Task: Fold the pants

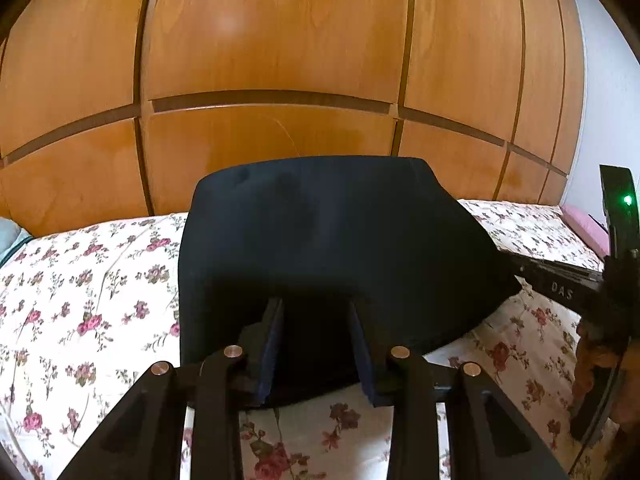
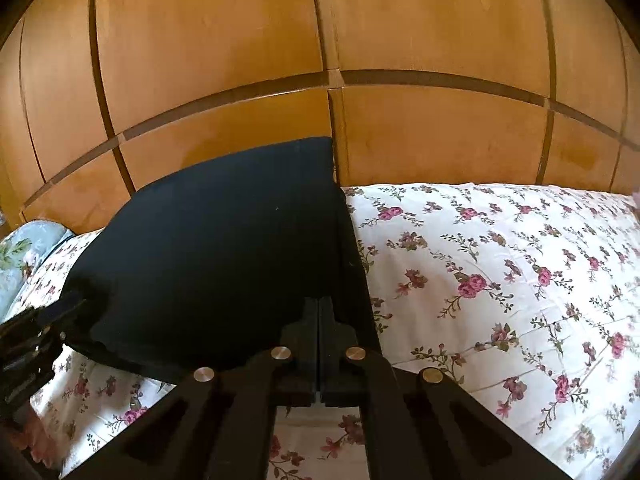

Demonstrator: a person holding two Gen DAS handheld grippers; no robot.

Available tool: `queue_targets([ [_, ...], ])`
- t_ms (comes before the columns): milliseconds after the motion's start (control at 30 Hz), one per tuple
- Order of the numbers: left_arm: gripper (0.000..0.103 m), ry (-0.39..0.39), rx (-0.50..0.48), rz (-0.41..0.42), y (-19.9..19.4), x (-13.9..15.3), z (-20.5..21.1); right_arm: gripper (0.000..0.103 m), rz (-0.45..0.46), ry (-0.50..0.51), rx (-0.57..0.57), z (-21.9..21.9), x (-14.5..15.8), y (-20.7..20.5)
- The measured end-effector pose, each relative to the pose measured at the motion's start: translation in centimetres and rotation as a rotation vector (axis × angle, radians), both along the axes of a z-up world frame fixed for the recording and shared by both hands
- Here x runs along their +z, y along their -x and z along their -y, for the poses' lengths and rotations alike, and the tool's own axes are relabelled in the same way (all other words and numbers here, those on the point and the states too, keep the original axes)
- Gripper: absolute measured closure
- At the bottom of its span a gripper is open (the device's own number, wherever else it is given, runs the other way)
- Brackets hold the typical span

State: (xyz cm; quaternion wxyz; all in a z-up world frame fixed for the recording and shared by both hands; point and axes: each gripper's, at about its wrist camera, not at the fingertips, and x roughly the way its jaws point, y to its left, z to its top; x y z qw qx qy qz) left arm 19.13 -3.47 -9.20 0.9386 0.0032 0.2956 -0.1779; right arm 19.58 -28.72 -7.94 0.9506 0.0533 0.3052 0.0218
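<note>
Dark navy pants [image 1: 328, 240] stand partly raised off the floral bed sheet [image 1: 88, 288], their far edge showing against the wardrobe. My left gripper [image 1: 316, 304] has its fingers [image 1: 274, 336] apart, with the near edge of the pants lying between them; the tips sink into the dark cloth. In the right wrist view the pants [image 2: 224, 248] fill the left half. My right gripper [image 2: 319, 304] is shut, its tips pinched on the cloth close to the right-hand edge. The other gripper [image 2: 40, 324] shows at the pants' left corner.
A wooden wardrobe [image 1: 280, 60] rises right behind the bed. A pale blue pillow [image 2: 24, 252] lies at the far left and a pink cloth [image 1: 584, 224] at the far right. Open floral sheet [image 2: 500, 280] stretches to the right of the pants.
</note>
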Motion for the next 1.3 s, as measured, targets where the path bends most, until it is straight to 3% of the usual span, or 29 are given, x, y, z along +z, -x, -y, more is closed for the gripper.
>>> queue_targets([
  [33, 0.069, 0.005, 0.005, -0.004, 0.3, 0.0, -0.2, 0.103, -0.003, 0.006, -0.026, -0.1, 0.1, 0.2],
  [67, 0.069, 0.013, 0.01, -0.007, 0.9, 0.1, -0.5, 0.097, -0.01, 0.02, -0.065, 0.4, 0.0, -0.5],
  [167, 0.068, 0.036, 0.031, 0.0, 2.3, 0.5, -0.7, 0.095, -0.02, -0.048, -0.105, 1.1, 0.5, 1.1],
  [233, 0.063, 0.042, 0.059, 0.008, 3.5, 0.7, -0.6, 0.095, -0.024, -0.019, -0.101, 0.5, 0.7, 2.4],
  [300, 0.047, 0.038, 0.089, 0.014, 4.6, 0.8, -0.4, 0.092, -0.03, -0.002, -0.088, 0.0, 0.7, 3.6],
  [333, 0.044, 0.037, 0.101, 0.02, 5.1, 0.9, -0.3, 0.09, -0.029, -0.009, -0.082, -0.1, 0.7, 4.3],
  [400, 0.041, 0.045, 0.118, 0.033, 6.2, 1.1, -0.2, 0.079, -0.032, -0.024, -0.086, -0.5, 0.5, 5.5],
  [600, 0.032, 0.082, 0.151, 0.061, 9.3, 1.6, -0.4, 0.065, -0.031, -0.058, -0.085, -1.2, 0.0, 8.2],
  [667, 0.031, 0.075, 0.17, 0.057, 10.0, 1.7, -0.4, 0.056, -0.018, -0.044, -0.081, -1.7, 0.0, 8.9],
  [833, 0.03, 0.067, 0.19, 0.011, 11.1, 1.3, -0.6, 0.046, 0.014, -0.012, -0.08, -3.0, 0.0, 10.8],
  [1000, 0.03, 0.041, 0.244, 0.039, 12.5, 1.3, -1.0, 0.032, 0.072, 0.029, -0.099, -4.1, -0.1, 12.8],
  [1100, 0.03, 0.001, 0.306, 0.068, 13.2, 1.4, -1.0, 0.031, 0.104, 0.041, -0.103, -4.6, -0.1, 13.8],
  [1300, 0.03, -0.039, 0.323, 0.075, 13.4, 1.2, -0.7, 0.03, 0.122, 0.049, -0.109, -5.0, 0.0, 14.5],
])
